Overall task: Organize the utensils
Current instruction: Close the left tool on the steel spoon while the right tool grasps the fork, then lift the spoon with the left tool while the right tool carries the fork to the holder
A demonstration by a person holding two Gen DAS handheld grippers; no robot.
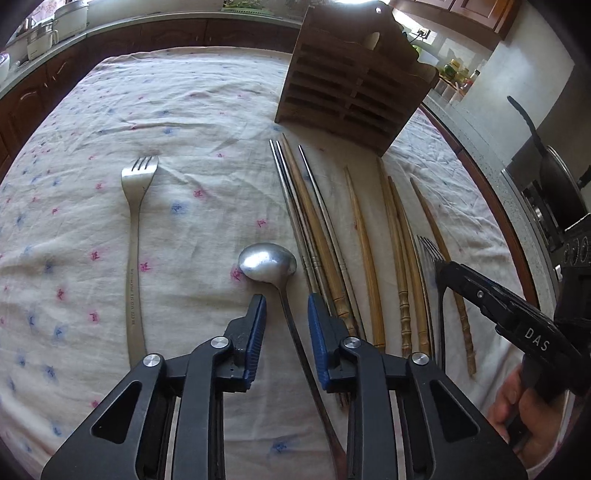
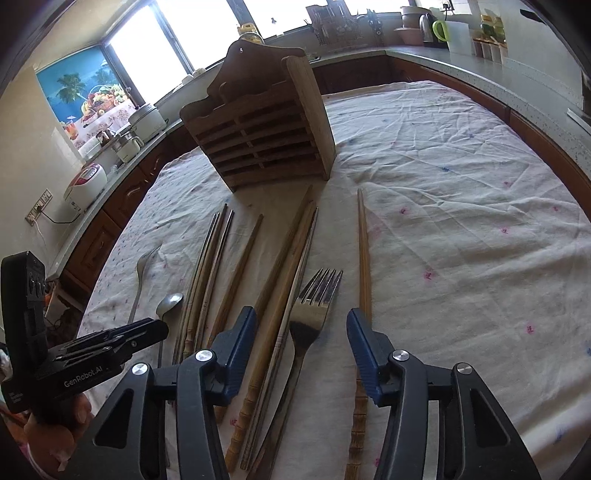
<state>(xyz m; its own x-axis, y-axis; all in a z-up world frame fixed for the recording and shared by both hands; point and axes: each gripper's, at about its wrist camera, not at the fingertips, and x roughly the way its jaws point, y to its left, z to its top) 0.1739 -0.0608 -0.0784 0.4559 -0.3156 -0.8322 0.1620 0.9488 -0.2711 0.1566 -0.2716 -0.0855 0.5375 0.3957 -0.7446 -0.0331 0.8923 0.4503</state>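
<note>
A wooden slatted utensil holder [image 1: 351, 88] [image 2: 266, 136] stands at the far side of the cloth-covered table. Several wooden and metal chopsticks [image 1: 317, 229] [image 2: 284, 266] lie in rows in front of it. My left gripper [image 1: 287, 310] is open, its fingers on either side of a steel spoon [image 1: 267, 262] handle. A fork [image 1: 136, 236] lies to its left. My right gripper [image 2: 301, 328] is open over a second fork [image 2: 310, 317], with chopsticks between and beside its fingers. The spoon [image 2: 168, 304] and left fork [image 2: 142, 273] also show in the right wrist view.
The table carries a white flowered cloth [image 1: 184, 110] [image 2: 461, 184]. Kitchen counters with appliances ring the table: rice cookers [image 2: 110, 155], a kettle [image 2: 428, 26], a stove with a pan [image 1: 546, 184]. The other gripper shows at each view's side [image 1: 498, 306] [image 2: 110, 343].
</note>
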